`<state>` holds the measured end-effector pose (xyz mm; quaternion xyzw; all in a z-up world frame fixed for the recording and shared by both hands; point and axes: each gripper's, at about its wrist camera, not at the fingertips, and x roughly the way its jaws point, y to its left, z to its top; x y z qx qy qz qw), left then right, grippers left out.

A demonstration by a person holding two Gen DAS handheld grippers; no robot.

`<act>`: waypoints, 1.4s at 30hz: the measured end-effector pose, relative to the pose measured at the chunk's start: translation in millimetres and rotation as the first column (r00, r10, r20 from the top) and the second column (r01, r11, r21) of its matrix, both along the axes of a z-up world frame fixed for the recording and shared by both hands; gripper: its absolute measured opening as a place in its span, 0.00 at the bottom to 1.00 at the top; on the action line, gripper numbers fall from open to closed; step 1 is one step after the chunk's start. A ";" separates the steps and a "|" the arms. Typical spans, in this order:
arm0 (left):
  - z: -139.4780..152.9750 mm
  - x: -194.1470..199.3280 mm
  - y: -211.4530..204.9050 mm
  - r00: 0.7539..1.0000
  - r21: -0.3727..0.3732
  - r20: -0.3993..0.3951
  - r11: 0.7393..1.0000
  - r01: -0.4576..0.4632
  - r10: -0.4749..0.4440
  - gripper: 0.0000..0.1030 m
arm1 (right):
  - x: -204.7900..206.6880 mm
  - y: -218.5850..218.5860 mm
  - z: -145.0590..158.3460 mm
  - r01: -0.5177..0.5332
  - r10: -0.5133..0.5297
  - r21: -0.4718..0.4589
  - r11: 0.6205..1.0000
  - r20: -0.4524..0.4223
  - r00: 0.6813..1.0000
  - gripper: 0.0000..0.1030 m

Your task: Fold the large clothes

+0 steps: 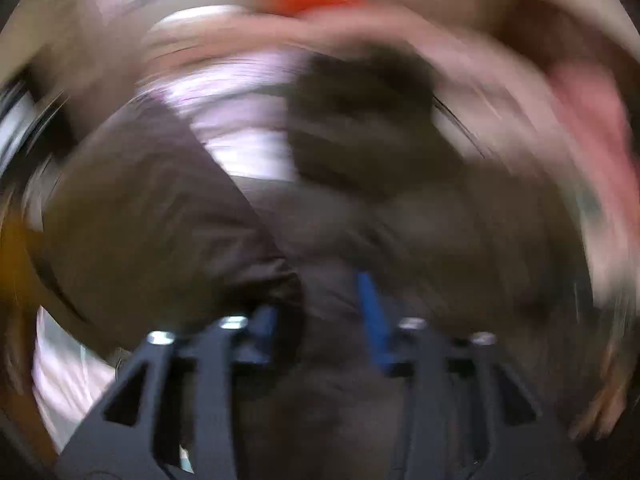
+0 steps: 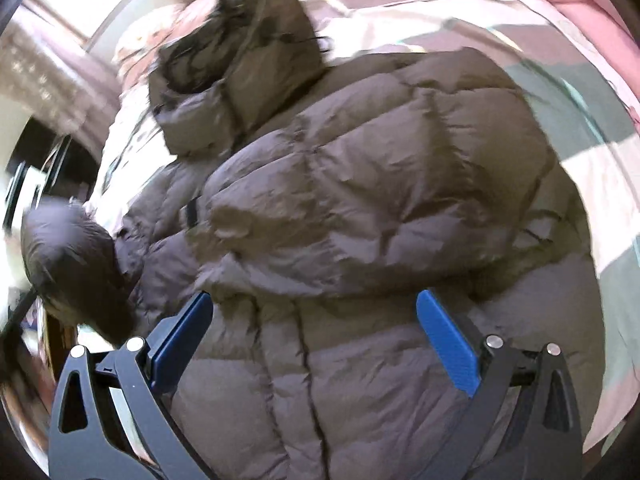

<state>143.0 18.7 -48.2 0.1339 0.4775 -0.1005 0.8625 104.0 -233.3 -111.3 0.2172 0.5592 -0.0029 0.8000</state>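
the right gripper points steeply down over a brown puffer jacket, its blue pads wide apart and holding nothing. the left gripper sits half closed with jacket fabric bunched between its pads, apparently pinched; heavy blur hides detail. the jacket lies spread on a pale checked bedsheet, hood farthest away. no readable writing.

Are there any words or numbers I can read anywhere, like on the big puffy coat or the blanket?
None can be read.
Puffy coat: a small dark tab on the front, no letters showing.
Blanket: only coloured squares, no words.
Left wrist view: too blurred to read anything.
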 end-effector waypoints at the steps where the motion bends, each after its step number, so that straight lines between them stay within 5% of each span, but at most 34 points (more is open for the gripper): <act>1: -14.2 -7.6 -25.7 0.998 0.100 -0.012 0.993 0.068 -0.067 0.46 | -0.4 -3.9 -0.8 0.015 -0.015 -0.010 1.000 -0.007 1.000 0.99; 3: -33.9 -15.8 -68.3 0.986 0.290 0.003 0.944 0.158 -0.167 0.47 | -2.0 -11.0 -1.3 0.035 -0.036 -0.007 0.999 -0.016 0.999 0.99; 4: -34.5 -17.3 -77.2 0.980 0.325 0.018 0.928 0.182 -0.198 0.56 | -2.7 -14.0 -0.9 0.043 -0.043 -0.001 0.999 -0.015 0.999 0.99; 5: -31.1 -14.2 -79.0 0.976 0.342 0.048 0.922 0.183 -0.212 0.78 | -2.8 -16.0 -0.5 0.047 -0.047 -0.002 0.999 -0.014 0.999 0.99; 6: -23.7 -17.2 -84.0 0.975 0.340 0.075 0.924 0.173 -0.210 0.86 | -3.3 -19.3 0.7 0.056 -0.057 -0.010 0.998 -0.011 0.998 0.99; 10: 11.6 -4.2 -59.8 0.987 0.180 0.106 0.979 0.101 -0.121 0.98 | -8.3 -36.0 5.1 0.132 -0.132 0.009 0.991 0.007 0.991 0.99; 12: 19.4 11.3 -36.1 0.997 0.015 0.062 0.999 0.052 -0.053 0.98 | -11.6 -44.1 6.5 0.167 -0.169 0.061 0.984 0.023 0.985 0.99; 14: 16.6 13.8 -21.0 1.000 -0.181 -0.011 0.983 0.013 -0.016 0.98 | -11.9 -45.3 8.5 0.169 -0.172 0.075 0.983 0.039 0.984 0.99; 18: 15.4 10.5 11.9 0.992 -0.491 -0.126 0.867 -0.081 0.021 0.98 | -4.8 -33.2 2.0 0.115 -0.117 0.057 0.992 0.025 0.993 0.99; 24: 11.9 6.7 35.9 0.978 -0.750 -0.208 0.647 -0.137 -0.034 0.98 | 13.1 -3.5 0.9 0.028 -0.032 0.058 0.998 0.066 0.997 0.99; 30: 6.3 14.2 52.1 0.974 -0.754 -0.225 0.631 -0.183 0.014 0.98 | 48.1 16.5 -36.0 0.009 -0.005 0.211 0.977 -0.017 1.000 0.99; 32: -0.5 16.4 55.5 0.965 -0.725 -0.259 0.651 -0.226 0.046 0.98 | 60.6 21.3 -49.3 0.014 -0.001 0.234 0.972 -0.056 0.998 0.99; 34: -7.9 18.8 57.3 0.947 -0.639 -0.297 0.712 -0.292 0.122 0.98 | 71.0 24.4 -60.2 0.016 0.005 0.250 0.968 -0.080 0.997 0.98; 36: -23.8 24.3 61.7 0.907 -0.494 -0.344 0.775 -0.395 0.243 0.98 | 76.0 23.8 -64.5 0.037 -0.020 0.256 0.966 -0.069 0.997 0.73; 37: -30.1 26.6 63.8 0.891 -0.454 -0.363 0.784 -0.423 0.270 0.98 | 77.9 24.0 -65.3 0.046 -0.029 0.253 0.966 -0.071 0.997 0.50; 38: -43.1 31.5 68.5 0.860 -0.383 -0.401 0.795 -0.471 0.316 0.98 | 78.9 25.3 -64.3 0.051 -0.035 0.266 0.963 -0.065 0.997 0.37; 40: -64.0 38.1 78.6 0.811 -0.288 -0.441 0.796 -0.533 0.384 0.98 | 80.2 32.3 -56.4 0.026 -0.019 0.287 0.957 -0.025 1.000 0.19; 42: -84.8 44.3 90.7 0.757 -0.179 -0.464 0.788 -0.590 0.461 0.98 | 79.1 44.9 -27.4 -0.052 0.029 0.236 0.970 0.099 0.995 0.17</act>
